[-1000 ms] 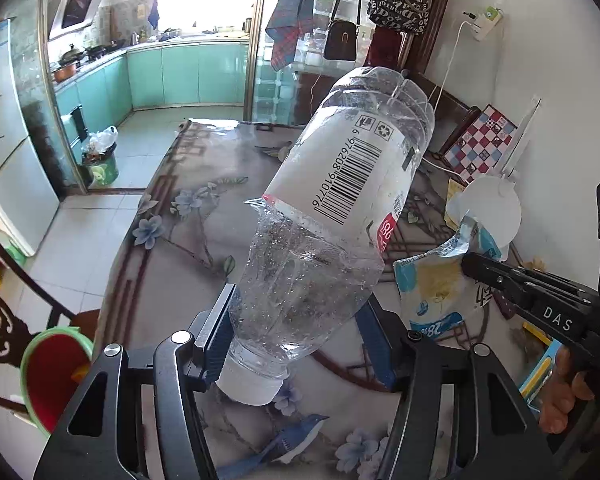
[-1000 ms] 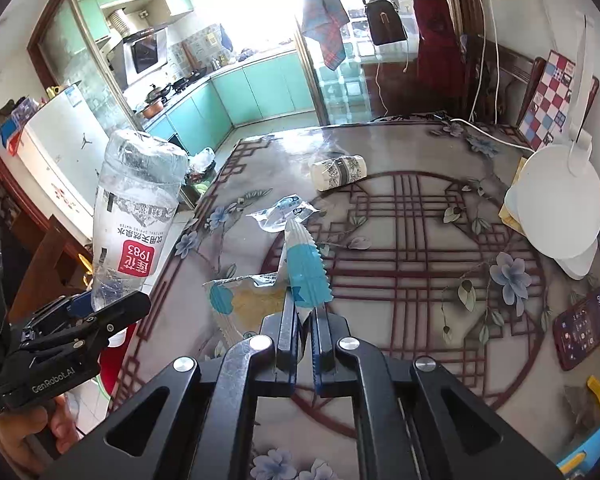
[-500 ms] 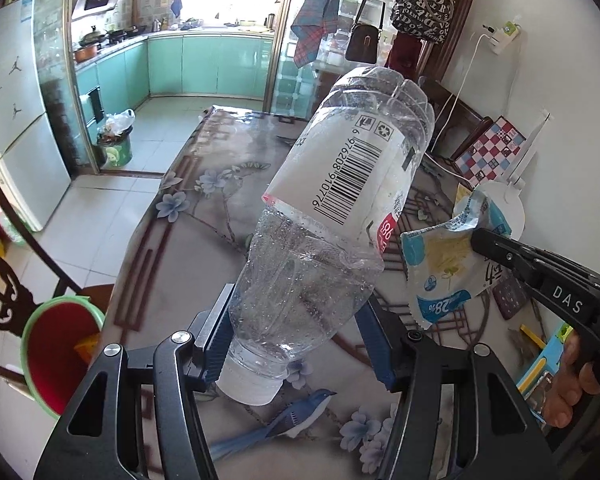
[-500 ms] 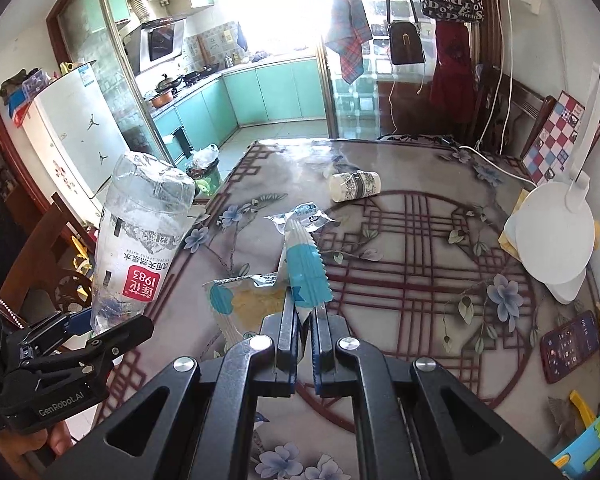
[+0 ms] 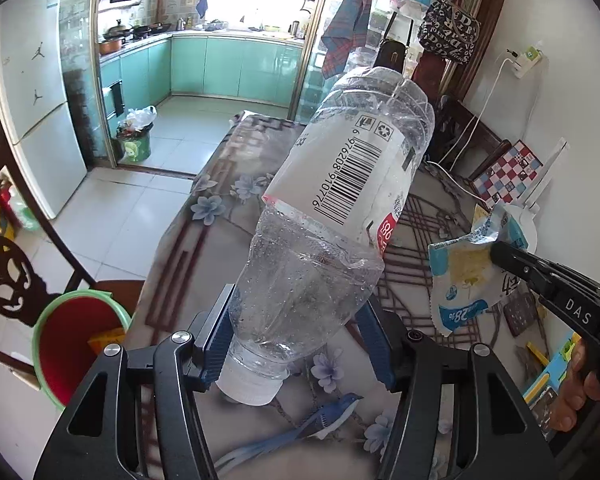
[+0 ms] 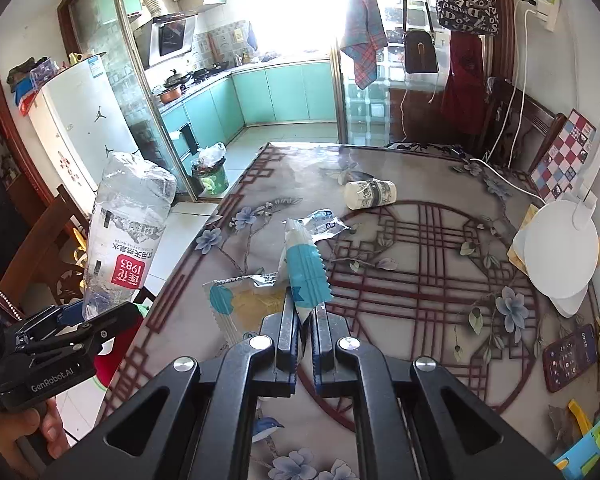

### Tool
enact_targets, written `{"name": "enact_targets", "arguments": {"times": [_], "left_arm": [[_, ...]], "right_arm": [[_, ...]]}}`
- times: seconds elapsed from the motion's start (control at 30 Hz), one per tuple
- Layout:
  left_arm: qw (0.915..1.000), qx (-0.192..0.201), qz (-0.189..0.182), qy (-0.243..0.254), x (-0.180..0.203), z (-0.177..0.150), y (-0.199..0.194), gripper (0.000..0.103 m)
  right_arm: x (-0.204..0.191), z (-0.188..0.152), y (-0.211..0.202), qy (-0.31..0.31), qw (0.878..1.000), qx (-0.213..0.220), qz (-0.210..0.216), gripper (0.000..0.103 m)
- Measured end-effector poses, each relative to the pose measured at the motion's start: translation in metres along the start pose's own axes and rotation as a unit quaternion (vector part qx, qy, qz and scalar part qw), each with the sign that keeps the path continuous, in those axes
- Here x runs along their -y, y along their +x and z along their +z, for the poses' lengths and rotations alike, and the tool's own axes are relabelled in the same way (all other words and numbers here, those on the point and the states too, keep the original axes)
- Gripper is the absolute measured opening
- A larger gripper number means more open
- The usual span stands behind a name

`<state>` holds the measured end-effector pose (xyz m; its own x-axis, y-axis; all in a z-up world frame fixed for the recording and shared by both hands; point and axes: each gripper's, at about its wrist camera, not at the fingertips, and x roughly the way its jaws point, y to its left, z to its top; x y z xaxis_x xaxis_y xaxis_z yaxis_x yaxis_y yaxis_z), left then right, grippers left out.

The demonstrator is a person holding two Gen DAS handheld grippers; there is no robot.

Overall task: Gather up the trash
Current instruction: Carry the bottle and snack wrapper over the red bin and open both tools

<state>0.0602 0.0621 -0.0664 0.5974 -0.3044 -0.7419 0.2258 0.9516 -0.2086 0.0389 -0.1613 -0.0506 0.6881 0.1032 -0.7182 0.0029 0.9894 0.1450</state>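
Left gripper (image 5: 300,332) clamps the plastic bottle (image 5: 336,224) near its neck, cap toward the camera, body tilting up past the fingertips | right gripper (image 6: 303,316) pinches the blue-and-white wrapper (image 6: 300,268), sticking up between its fingers | red bin (image 5: 72,344) low, left of the left fingers | paper cup (image 6: 370,194) lies ahead on the table (image 6: 420,264).

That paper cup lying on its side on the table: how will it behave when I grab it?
The paper cup lies on its side, so a nudge probably rolls it. It looks empty and light, likely crushing under a hard squeeze. Both claws are full anyway.
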Motion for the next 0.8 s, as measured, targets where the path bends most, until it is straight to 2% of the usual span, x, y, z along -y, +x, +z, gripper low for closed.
{"name": "enact_targets", "arguments": {"times": [0.43, 0.8], "left_arm": [[0.9991, 0.015, 0.026, -0.03, -0.045, 0.004, -0.013, 0.057], [0.9955, 0.017, 0.063, -0.069, -0.106, -0.008, -0.029, 0.057]], "right_arm": [[-0.055, 0.012, 0.008, -0.037, 0.999, 0.003, 0.014, 0.004], [-0.132, 0.012, 0.033, -0.074, 0.996, -0.012, 0.049, 0.004]]}}
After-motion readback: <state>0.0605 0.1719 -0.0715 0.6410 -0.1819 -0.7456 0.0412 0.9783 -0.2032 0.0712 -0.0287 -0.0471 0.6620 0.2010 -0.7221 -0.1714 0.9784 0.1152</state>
